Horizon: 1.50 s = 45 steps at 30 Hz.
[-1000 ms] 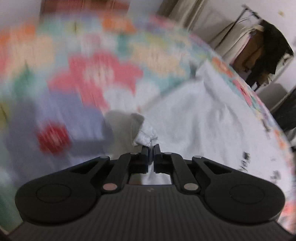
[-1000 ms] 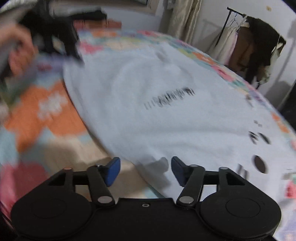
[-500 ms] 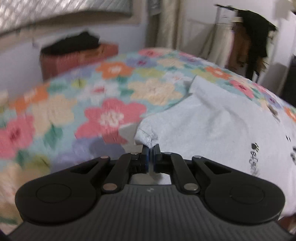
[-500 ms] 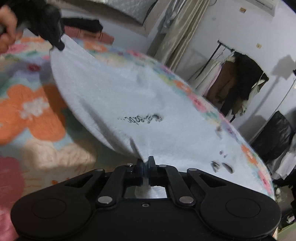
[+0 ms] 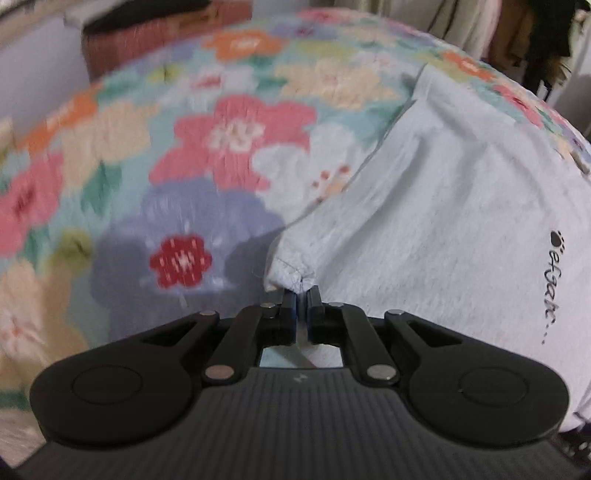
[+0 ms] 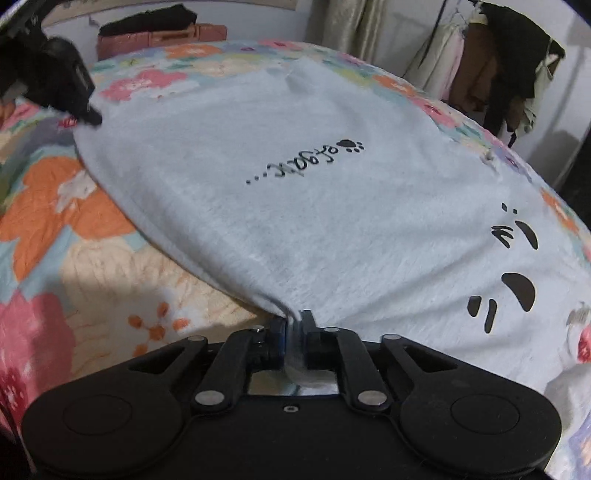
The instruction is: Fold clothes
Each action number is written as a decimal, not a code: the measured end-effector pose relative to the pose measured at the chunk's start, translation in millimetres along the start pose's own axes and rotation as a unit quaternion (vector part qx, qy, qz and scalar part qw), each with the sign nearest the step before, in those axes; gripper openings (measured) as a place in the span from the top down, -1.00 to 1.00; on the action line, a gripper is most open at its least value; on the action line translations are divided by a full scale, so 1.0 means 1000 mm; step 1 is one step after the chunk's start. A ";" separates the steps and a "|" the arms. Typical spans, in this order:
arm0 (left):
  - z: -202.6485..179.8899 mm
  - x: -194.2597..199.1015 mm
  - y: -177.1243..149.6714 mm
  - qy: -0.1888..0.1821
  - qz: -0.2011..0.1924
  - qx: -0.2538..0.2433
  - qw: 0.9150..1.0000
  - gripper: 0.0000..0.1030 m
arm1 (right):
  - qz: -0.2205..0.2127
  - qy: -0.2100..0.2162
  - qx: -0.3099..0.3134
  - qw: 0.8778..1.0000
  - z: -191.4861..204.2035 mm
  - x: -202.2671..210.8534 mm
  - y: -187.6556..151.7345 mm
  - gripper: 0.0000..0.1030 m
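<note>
A pale blue T-shirt (image 5: 443,206) with black lettering lies spread on a flowered bedspread (image 5: 236,129). My left gripper (image 5: 302,291) pinches a bunched corner of its edge; the jaws are opening slightly with the cloth still between the pads. In the right wrist view the T-shirt (image 6: 295,206) stretches from my right gripper (image 6: 294,321) to the left gripper (image 6: 86,116) at the upper left. The right jaws are also opening a little, and a fold of the hem is pressed between the blue pads. The edge between the two grippers hangs lifted off the bedspread (image 6: 74,206).
A reddish-brown box (image 6: 162,33) with a black item on top stands against the wall behind the bed. To the right are a beige curtain (image 6: 343,22) and a clothes rack with dark garments (image 6: 517,55).
A second ago my right gripper stood open at the shirt's edge; it has since closed on the hem and lifted it. My left gripper kept its hold and has tipped downward.
</note>
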<state>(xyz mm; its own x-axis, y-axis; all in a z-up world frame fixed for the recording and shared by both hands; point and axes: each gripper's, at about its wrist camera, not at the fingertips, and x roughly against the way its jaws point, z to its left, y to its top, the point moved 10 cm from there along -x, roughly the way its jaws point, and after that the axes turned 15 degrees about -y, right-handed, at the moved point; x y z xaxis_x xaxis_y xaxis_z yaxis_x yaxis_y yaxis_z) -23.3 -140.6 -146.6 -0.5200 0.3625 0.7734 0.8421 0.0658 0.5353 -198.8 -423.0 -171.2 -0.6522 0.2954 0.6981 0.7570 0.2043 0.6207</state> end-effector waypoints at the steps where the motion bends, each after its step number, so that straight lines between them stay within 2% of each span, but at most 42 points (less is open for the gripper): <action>1: 0.003 0.003 0.002 -0.004 -0.006 0.011 1.000 0.78 | 0.000 0.009 -0.009 1.000 0.001 0.002 0.002 0.66; 4: 0.006 0.016 0.008 -0.015 -0.030 0.029 0.999 0.71 | -0.001 0.062 -0.053 0.997 0.000 0.008 0.011 0.51; 7: 0.007 0.039 0.020 -0.027 -0.083 0.039 0.995 0.71 | 0.009 0.117 -0.102 0.988 0.002 0.011 0.015 0.36; 9: 0.009 0.058 0.030 -0.009 -0.123 0.025 0.992 0.71 | 0.018 0.151 -0.138 0.979 0.001 0.012 0.016 0.32; 11: 0.013 0.073 0.039 0.012 -0.153 0.010 0.988 0.71 | 0.020 0.192 -0.186 0.963 -0.003 0.015 0.019 0.31; 12: 0.009 0.072 0.044 -0.004 -0.148 0.005 0.989 0.66 | 0.019 0.214 -0.213 0.953 -0.005 0.018 0.021 0.32; 13: 0.005 0.069 0.048 -0.027 -0.138 0.000 0.990 0.48 | 0.011 0.218 -0.243 0.945 -0.011 0.021 0.025 0.32; 14: -0.004 0.062 0.051 -0.064 -0.114 -0.008 0.991 0.43 | -0.004 0.217 -0.274 0.937 -0.020 0.027 0.031 0.31; 15: -0.017 0.053 0.056 -0.105 -0.088 -0.017 0.990 0.42 | -0.026 0.214 -0.282 0.935 -0.026 0.035 0.039 0.25; 16: -0.032 0.047 0.060 -0.134 -0.069 -0.035 0.988 0.38 | -0.049 0.211 -0.290 0.932 -0.033 0.043 0.047 0.16; 17: -0.047 0.040 0.068 -0.146 -0.057 -0.065 0.986 0.34 | -0.066 0.195 -0.279 0.938 -0.036 0.047 0.055 -0.03; 18: -0.061 0.032 0.076 -0.154 -0.046 -0.096 0.982 0.19 | -0.082 0.180 -0.267 0.943 -0.039 0.052 0.062 -0.15; 19: -0.076 0.024 0.083 -0.163 -0.035 -0.127 0.978 0.11 | -0.080 0.173 -0.250 0.949 -0.037 0.050 0.070 -0.15; 22: -0.112 -0.002 0.115 -0.165 -0.048 -0.200 0.965 -0.01 | -0.070 0.162 -0.213 0.961 -0.029 0.037 0.095 -0.15; 25: -0.132 -0.039 0.146 -0.188 -0.056 -0.217 0.956 -0.23 | -0.050 0.154 -0.186 0.969 -0.024 0.017 0.120 -0.18; 29: -0.137 -0.102 0.189 -0.168 -0.032 -0.225 0.959 -0.24 | -0.022 0.099 -0.175 0.979 -0.049 -0.024 0.145 -0.19; 31: -0.138 -0.132 0.208 -0.163 -0.017 -0.229 0.960 -0.25 | -0.016 0.076 -0.196 0.977 -0.079 -0.038 0.149 -0.19; 32: -0.138 -0.143 0.217 -0.166 -0.007 -0.232 0.958 -0.25 | -0.017 0.069 -0.210 0.975 -0.098 -0.043 0.145 -0.19; 34: -0.139 -0.164 0.237 -0.158 -0.012 -0.241 0.958 -0.25 | -0.015 0.052 -0.235 0.970 -0.135 -0.054 0.136 -0.21; 37: -0.142 -0.182 0.266 -0.149 -0.063 -0.239 0.957 -0.23 | -0.001 0.004 -0.285 0.959 -0.209 -0.080 0.110 -0.22; 38: -0.143 -0.188 0.275 -0.150 -0.079 -0.230 0.958 -0.21 | 0.004 -0.017 -0.310 0.951 -0.237 -0.088 0.096 -0.22; 39: -0.143 -0.196 0.281 -0.158 -0.077 -0.213 0.961 -0.20 | 0.008 -0.038 -0.335 0.941 -0.265 -0.095 0.081 -0.22; 41: -0.145 -0.217 0.284 -0.179 -0.054 -0.179 0.966 -0.20 | 0.011 -0.077 -0.374 0.924 -0.300 -0.099 0.045 -0.22; 43: -0.151 -0.239 0.279 -0.199 -0.021 -0.162 0.966 -0.24 | 0.027 -0.118 -0.411 0.903 -0.328 -0.099 0.005 -0.22; 45: -0.157 -0.256 0.272 -0.208 0.002 -0.158 0.965 -0.19 | 0.055 -0.133 -0.454 0.879 -0.346 -0.099 -0.026 -0.22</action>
<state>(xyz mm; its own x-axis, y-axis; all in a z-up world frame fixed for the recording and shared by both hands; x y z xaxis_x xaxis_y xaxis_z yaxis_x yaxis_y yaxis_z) 316.4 -361.2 -145.6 -0.3586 0.7091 0.6071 0.7241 -0.1991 0.6603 -167.4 -780.7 -132.9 -0.4524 0.4999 0.7385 0.3922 -0.6322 0.6682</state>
